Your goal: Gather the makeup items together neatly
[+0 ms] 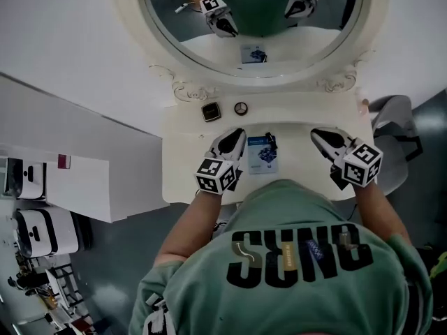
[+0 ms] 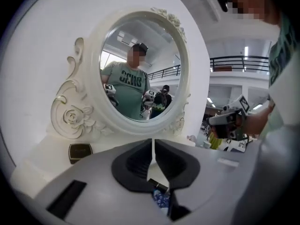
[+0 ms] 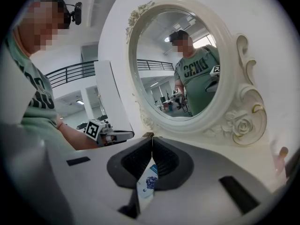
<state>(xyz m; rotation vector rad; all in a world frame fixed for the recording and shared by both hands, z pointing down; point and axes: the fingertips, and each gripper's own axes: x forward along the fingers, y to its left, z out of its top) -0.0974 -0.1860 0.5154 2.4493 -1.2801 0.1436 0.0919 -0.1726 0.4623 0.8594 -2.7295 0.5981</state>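
On a white vanity table (image 1: 187, 167), below an oval mirror (image 1: 300, 44) in a carved frame, three makeup items are seen. A flat blue-printed packet (image 1: 262, 155) lies at the middle of the tabletop, with a small dark object, too small to be identified, resting at its far corner. A square dark compact (image 1: 211, 112) and a small round case (image 1: 241, 108) are set side by side, a little apart, close to the foot of the mirror.

The left gripper (image 1: 236, 135) is held above the table just to the left of the packet. Its jaws are brought together to a thin slit and nothing is clasped between them. In the left gripper view the packet is glimpsed beneath the jaws, not within them.

The right gripper (image 1: 318, 134) is held well to the right of the packet. Its jaws are pressed fully together and nothing is carried in them. The packet is seen between the two grippers and is touched by neither. The compact and the round case lie beyond the left gripper's tips, towards the mirror.
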